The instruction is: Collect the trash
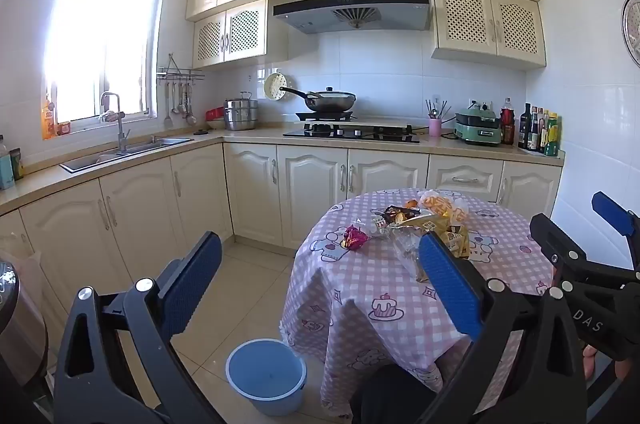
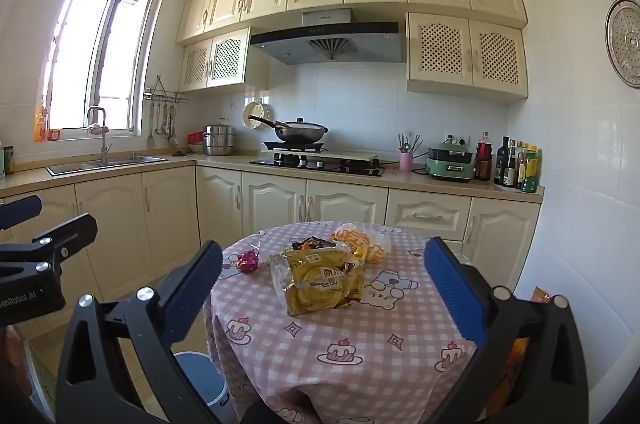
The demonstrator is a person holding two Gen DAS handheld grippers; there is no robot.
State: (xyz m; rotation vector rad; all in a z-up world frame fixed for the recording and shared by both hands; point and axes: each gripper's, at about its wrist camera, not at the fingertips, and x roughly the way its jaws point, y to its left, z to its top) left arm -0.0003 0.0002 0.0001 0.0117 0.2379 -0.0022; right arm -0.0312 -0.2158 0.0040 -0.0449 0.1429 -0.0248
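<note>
On the tabletop [image 2: 348, 344], near its far edge, lie a yellow wrapper [image 2: 318, 282] and other trash. Both grippers' jaws are spread wide, holding nothing.

Both wrist views near, facing shared table [image 1: 360, 288]
</note>
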